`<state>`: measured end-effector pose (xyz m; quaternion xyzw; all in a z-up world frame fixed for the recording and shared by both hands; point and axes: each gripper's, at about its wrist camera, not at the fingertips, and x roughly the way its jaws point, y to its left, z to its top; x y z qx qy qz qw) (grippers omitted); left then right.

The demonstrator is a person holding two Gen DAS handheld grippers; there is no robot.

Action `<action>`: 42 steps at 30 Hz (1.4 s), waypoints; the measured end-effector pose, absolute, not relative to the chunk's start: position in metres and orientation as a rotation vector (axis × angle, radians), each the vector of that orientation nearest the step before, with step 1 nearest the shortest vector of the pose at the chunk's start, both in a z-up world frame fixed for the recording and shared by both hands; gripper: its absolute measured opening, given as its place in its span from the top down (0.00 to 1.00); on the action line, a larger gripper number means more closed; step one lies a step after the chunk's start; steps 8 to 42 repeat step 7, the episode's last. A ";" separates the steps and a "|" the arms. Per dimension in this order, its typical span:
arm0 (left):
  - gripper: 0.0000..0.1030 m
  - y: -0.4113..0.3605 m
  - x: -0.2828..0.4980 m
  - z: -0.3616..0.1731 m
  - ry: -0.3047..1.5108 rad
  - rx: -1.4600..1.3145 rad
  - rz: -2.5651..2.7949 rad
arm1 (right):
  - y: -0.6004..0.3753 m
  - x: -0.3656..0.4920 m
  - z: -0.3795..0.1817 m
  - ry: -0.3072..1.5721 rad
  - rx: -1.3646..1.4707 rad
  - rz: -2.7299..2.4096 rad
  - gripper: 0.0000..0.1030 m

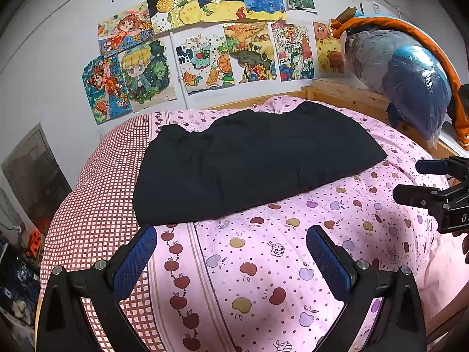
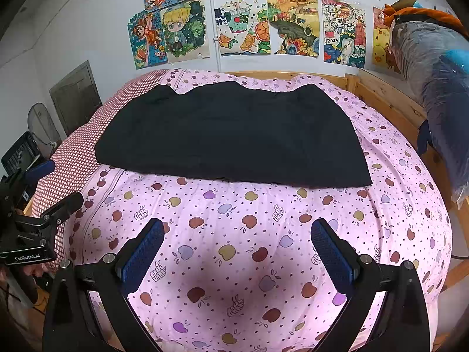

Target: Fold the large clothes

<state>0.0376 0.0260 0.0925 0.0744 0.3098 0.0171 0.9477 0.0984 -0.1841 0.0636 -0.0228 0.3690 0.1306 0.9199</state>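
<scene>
Garment [image 1: 252,164], black, flat across far half of pink apple-print bed [image 1: 263,264], near drawings on wall [image 1: 205,29]. Left gripper [image 1: 231,261] wide, nothing held, hovering short of near hem. Right gripper [image 2: 237,252] equally wide, empty. Fan [image 2: 41,129] only in right wrist view, plus garment's right edge clearer there.

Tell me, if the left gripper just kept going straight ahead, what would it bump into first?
Probably the black garment, at its near left corner. The left gripper, jaws open, points over the pink bedcover toward it; depth is unclear.
</scene>
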 end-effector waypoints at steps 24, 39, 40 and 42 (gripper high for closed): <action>0.00 0.026 0.039 0.092 0.637 0.151 0.036 | -0.187 0.098 0.062 0.762 -0.047 0.269 0.05; 0.00 0.026 0.039 0.092 0.637 0.151 0.036 | -0.187 0.098 0.062 0.762 -0.047 0.269 0.05; 0.00 0.026 0.039 0.092 0.637 0.151 0.036 | -0.187 0.098 0.062 0.762 -0.047 0.269 0.05; 0.00 0.026 0.039 0.092 0.637 0.151 0.036 | -0.187 0.098 0.062 0.762 -0.047 0.269 0.05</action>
